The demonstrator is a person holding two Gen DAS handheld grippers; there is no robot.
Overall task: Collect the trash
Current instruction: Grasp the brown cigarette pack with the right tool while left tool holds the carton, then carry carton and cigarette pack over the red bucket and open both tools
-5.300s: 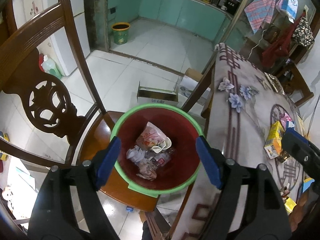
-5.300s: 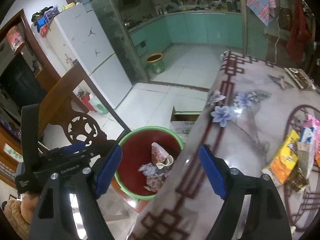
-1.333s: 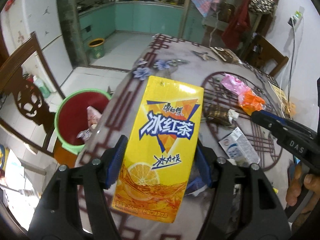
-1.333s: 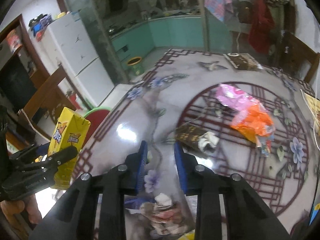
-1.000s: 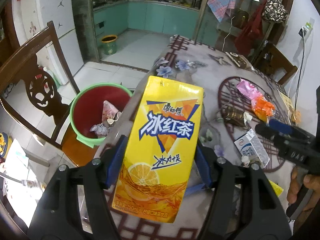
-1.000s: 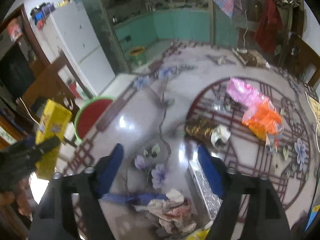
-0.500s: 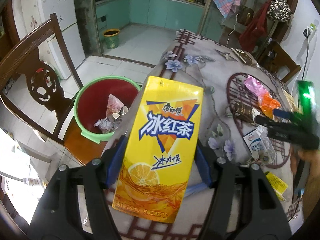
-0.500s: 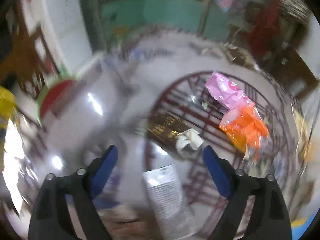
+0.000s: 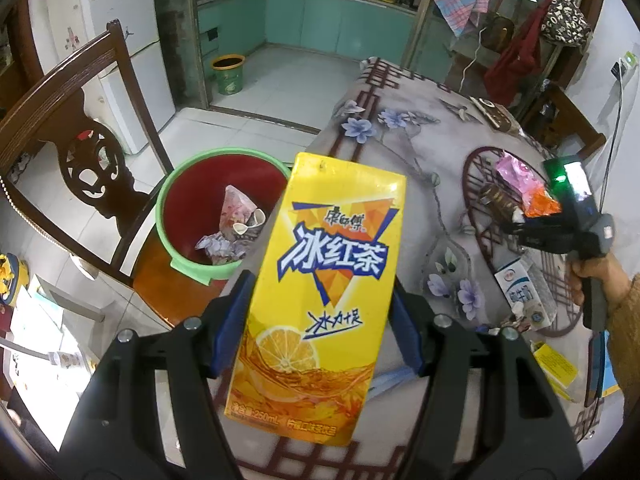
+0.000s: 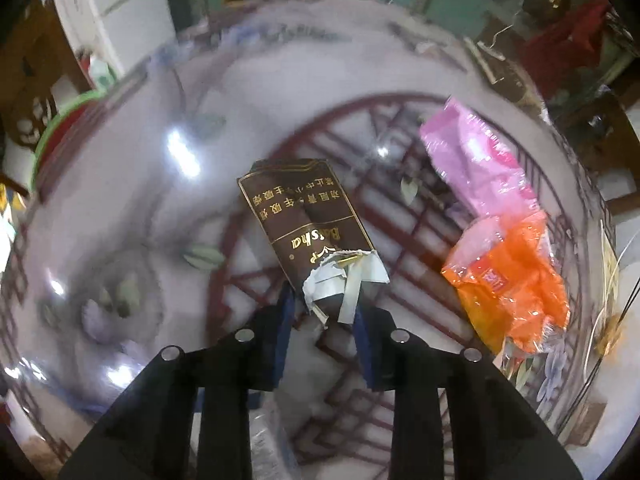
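My left gripper (image 9: 320, 312) is shut on a yellow iced-tea carton (image 9: 332, 264), held upright above the table edge. A red bin with a green rim (image 9: 176, 184), with crumpled trash in it, stands on a chair seat just left of the carton. My right gripper (image 10: 324, 312) points steeply down at the table, its jaws closing on the torn white end of a brown cigarette pack (image 10: 296, 216), which sits between the blue pads (image 10: 285, 312). In the left wrist view the right gripper (image 9: 516, 222) hangs over that pack (image 9: 496, 198), held by a hand.
A pink wrapper (image 10: 476, 164) and an orange wrapper (image 10: 512, 276) lie right of the pack on the patterned table (image 10: 160, 240). A white milk carton (image 9: 520, 292) lies below the right gripper. A carved wooden chair (image 9: 60, 100) carries the bin.
My right gripper has dropped onto the brown pack, and its wide jaws have narrowed around the pack's torn end. The left gripper keeps hold of the yellow carton and has barely shifted.
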